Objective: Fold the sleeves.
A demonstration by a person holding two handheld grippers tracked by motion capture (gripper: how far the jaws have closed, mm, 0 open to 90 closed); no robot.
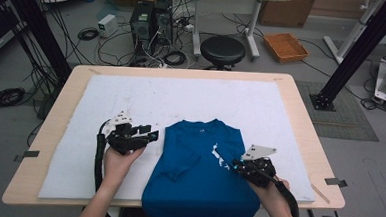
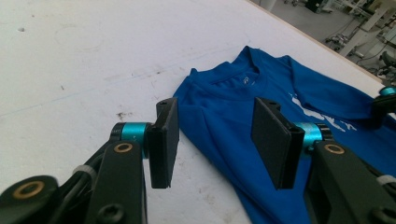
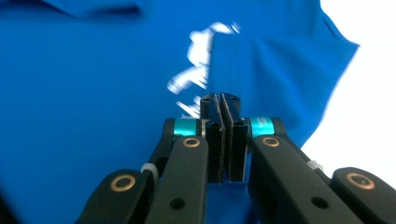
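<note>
Shirt folding in progress. Blue t-shirt lies flat on the white mat, collar pointing away from the person, hem hanging over the mat's near edge. Shirt's left sleeve is already folded in across the body; its right side also looks tucked in, with the fold line running through the white print.

Right gripper sits over the shirt's right side, right by the print. Its jaws are pressed together in the right gripper view; blue cloth sits right at the tips, but I can't tell if any is pinched between the pads, the picture is blurred there.

Left gripper hovers just off the shirt's left edge, near the shoulder. In the left gripper view its jaws are spread wide with nothing between them, collar just beyond.

Judgement: the side folds are about done and the lengthwise fold comes next. To do it well:
- drop the left gripper onto the left shoulder seam, take both layers, not just the top one
- get the right gripper onto the matching shoulder, level with the left
- lift both together, keep the cloth taut so the tucked sleeves don't slip out
- watch the overhanging hem, it could drag the shirt off the mat.
</note>
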